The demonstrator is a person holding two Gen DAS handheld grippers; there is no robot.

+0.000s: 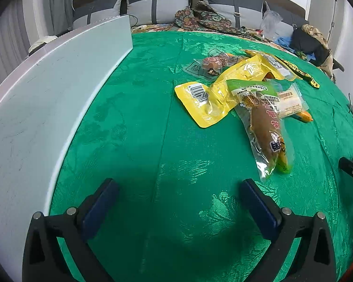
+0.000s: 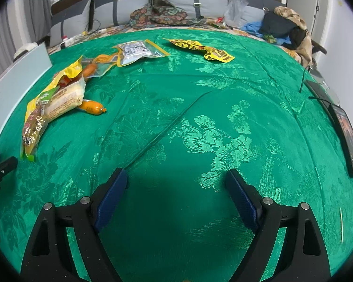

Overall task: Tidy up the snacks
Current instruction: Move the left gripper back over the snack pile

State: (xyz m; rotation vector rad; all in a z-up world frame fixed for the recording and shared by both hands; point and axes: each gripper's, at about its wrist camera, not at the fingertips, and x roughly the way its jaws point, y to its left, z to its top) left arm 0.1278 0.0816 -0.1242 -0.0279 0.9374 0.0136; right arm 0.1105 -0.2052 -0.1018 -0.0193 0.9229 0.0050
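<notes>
Here both the left gripper [image 1: 178, 188] and right gripper [image 2: 175, 178] hang over bare green cloth [image 2: 200, 117], jaws apart, nothing between them. Beyond, the sausage pack [image 1: 264, 132] overlaps the yellow pouch [image 1: 211, 98]; pinching there would likely drag both up together.

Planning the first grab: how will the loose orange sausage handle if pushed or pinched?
The orange sausage looks round, so it may roll when nudged. Its casing looks glossy, probably slippery. It seems small and likely light.
</notes>
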